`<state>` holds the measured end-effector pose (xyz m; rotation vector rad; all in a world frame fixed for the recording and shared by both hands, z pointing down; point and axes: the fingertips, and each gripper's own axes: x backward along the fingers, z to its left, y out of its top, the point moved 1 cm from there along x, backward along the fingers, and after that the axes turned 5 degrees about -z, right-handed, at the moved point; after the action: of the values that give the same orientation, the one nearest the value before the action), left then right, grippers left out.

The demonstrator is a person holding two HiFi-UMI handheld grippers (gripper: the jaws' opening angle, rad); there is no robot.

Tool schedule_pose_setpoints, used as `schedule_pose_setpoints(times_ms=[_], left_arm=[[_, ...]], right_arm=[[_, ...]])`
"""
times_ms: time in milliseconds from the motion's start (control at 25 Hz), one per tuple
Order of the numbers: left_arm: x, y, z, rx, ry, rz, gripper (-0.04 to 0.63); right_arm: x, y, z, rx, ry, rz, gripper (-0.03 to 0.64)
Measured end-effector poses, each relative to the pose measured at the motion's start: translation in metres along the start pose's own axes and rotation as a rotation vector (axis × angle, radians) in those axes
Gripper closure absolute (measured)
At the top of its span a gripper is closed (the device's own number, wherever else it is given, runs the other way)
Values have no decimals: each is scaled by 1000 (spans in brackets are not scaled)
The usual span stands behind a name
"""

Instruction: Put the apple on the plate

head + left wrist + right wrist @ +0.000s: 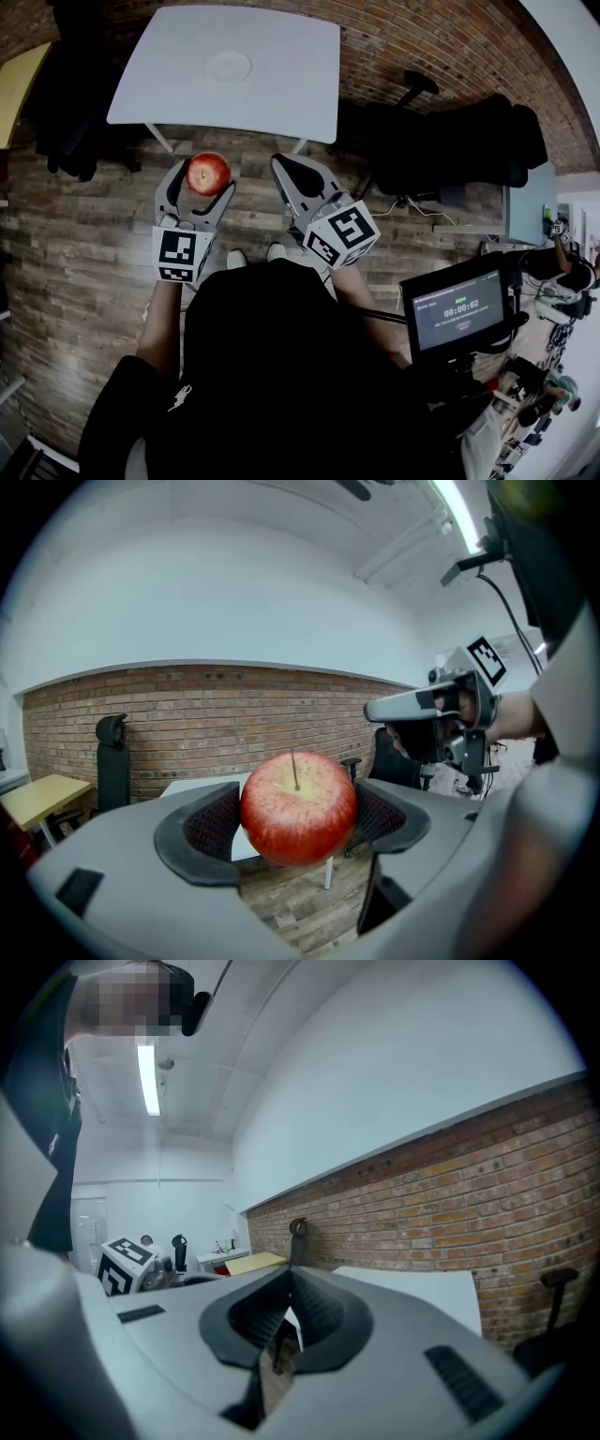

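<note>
- Over the wood-plank floor (75, 253), just short of the white table (281, 84), the person stands with a gripper in each hand.
- The left gripper (200, 183) is clamped on the red apple (208, 172). In its own view both dark ribbed pads press the fruit's sides, stem pointing up!
- So the apple hangs in the air between those jaws, off the table, on the near side of the table's edge in the head view.
- The white plate (229, 66) sits bare on the tabletop toward the far side, well apart from the apple.
- The right gripper (296, 174) floats just beside the left one. Its jaws are pressed together with nothing between them.
- A brick wall (441, 47) runs behind the table.
- To the right, a black office chair (469, 141), and nearer the person a small screen (459, 314) showing a timer.
</note>
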<state>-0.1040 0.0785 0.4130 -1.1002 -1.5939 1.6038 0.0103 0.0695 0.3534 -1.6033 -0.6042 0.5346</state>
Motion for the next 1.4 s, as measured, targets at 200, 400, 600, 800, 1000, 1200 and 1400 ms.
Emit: schedule_pose_setpoints(times_ms=[200,400,600,800,1000,1200,1400], left_arm=[[13,3,22,3,25,9,209],[24,1,35,10,48,12,209],[35,-1,44,20,64,17,209],[43,-6,55,32,83,21,209],[52,-9,59,38,98,24,209],[59,-6,58,31,106,31,209],[45,-8,60,27,116,48,209]], right_arm=[[-10,4,3,-7,-12,5,614],[-15,4,5,-6,-16,13,614],[-21,6,11,-1,-12,25,614],[-28,5,17,10,-1,37,614],[-31,4,21,8,6,41,614],[-30,5,25,-1,13,37,613],[-36,2,10,-19,23,35,614]])
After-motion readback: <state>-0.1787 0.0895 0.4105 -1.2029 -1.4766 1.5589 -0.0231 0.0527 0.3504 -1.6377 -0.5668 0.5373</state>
